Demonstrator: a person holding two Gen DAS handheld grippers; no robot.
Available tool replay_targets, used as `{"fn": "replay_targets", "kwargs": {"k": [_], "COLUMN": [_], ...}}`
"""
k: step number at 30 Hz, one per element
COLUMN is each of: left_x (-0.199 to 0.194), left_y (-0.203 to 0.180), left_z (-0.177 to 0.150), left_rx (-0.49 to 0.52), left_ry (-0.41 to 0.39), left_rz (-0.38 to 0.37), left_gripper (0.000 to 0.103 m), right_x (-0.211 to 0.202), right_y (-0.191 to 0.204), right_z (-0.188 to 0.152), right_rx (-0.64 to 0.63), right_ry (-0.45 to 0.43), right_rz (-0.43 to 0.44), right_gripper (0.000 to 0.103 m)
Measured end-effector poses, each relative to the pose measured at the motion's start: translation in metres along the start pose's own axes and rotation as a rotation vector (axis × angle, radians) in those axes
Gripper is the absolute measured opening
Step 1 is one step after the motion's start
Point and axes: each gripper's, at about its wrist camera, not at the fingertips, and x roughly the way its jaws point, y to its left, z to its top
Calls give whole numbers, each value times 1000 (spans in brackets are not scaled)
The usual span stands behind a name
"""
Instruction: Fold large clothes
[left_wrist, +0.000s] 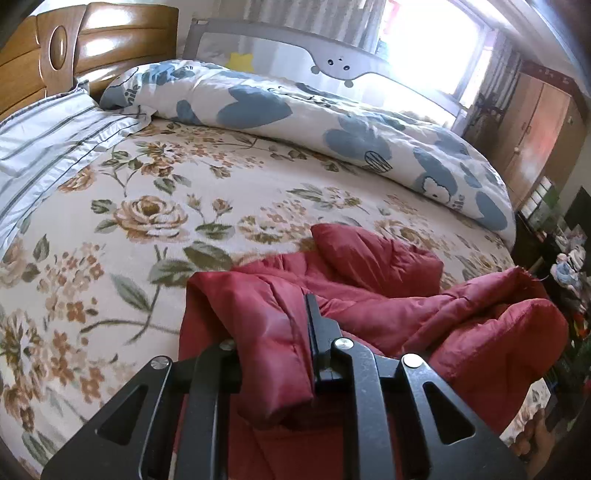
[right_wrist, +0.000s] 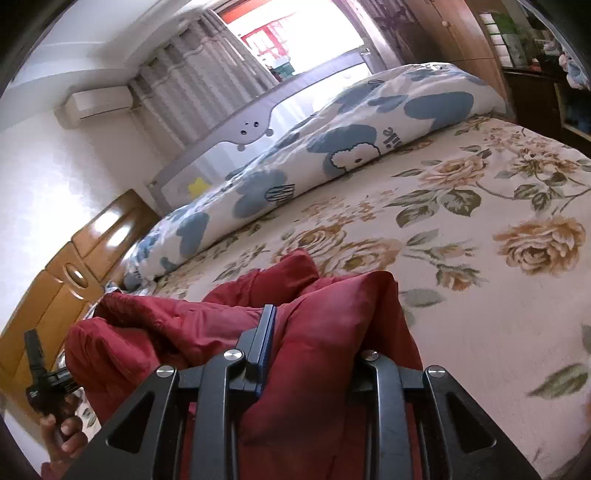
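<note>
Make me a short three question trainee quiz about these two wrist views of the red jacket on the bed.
1. True or false: both grippers are shut on the red padded jacket.
2. What lies along the far side of the floral bedspread? A) white duvet with blue flowers B) green towel C) cardboard box
3. Fill in: the headboard is made of ____.

Key
1. True: left gripper and right gripper each pinch a fold.
2. A, the duvet.
3. Wood, the headboard.

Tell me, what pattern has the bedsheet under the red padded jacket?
Cream bedsheet with brown roses and green leaves, clearest in the left wrist view.
</note>
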Motion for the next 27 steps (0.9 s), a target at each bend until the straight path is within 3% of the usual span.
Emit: {"fn": "replay_targets", "kwargs": {"k": [7,16,27], "left_x": [43,105,145], "left_y": [-5,-2,-2], "left_z": [21,24,28], "left_rx": [-1,-32,-46], "left_ry": [36,98,139], "left_rz": [40,89,113], "left_gripper": [17,20,22], "right_x": [44,99,140], "right_y": [-6,-23,-36], "right_z": [19,14,14], "right_rx": [38,54,78], "right_ry": [12,52,76], "right_rz": [-51,-130,-174], "right_gripper": [25,25,27]}}
